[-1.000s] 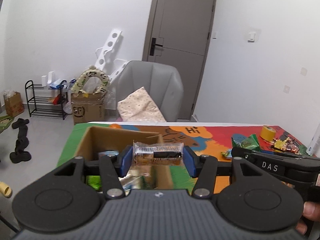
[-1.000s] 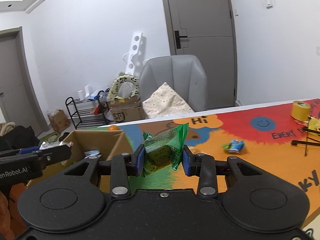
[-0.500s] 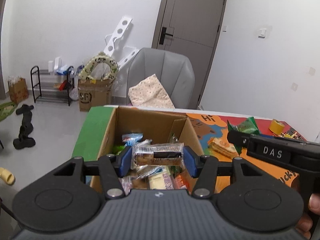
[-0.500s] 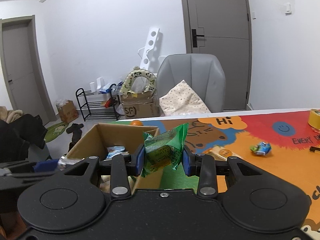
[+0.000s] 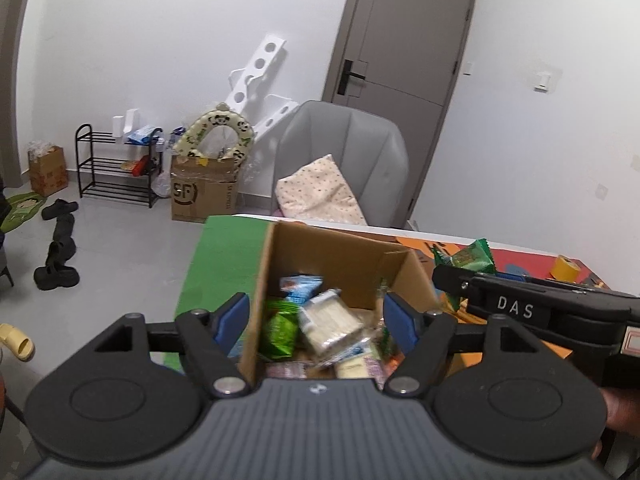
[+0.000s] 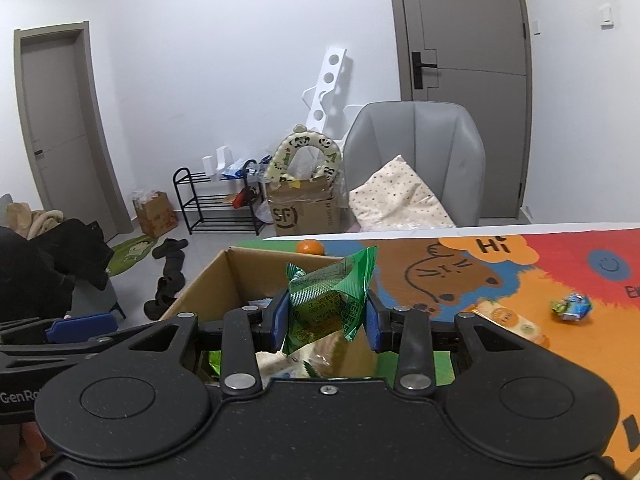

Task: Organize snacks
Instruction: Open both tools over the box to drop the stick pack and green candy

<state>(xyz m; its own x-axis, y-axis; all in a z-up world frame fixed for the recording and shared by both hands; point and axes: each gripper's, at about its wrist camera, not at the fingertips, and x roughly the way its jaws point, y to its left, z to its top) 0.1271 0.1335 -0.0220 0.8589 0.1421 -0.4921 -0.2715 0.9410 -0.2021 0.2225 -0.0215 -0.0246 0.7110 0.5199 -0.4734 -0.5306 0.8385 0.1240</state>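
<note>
The left gripper (image 5: 316, 318) hangs spread and empty above the cardboard box (image 5: 340, 252); the right gripper (image 6: 326, 316) pinches 1 green snack packet (image 6: 330, 300) upright, just beside the box's near right rim.

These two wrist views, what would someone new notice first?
Probably the green packet clamped in the right gripper, poised over the near edge of the cardboard box. Next, that box, full of mixed snacks, sits under the open, empty left gripper. On the colourful mat to the right, an orange packet and a small blue candy lie loose.
</note>
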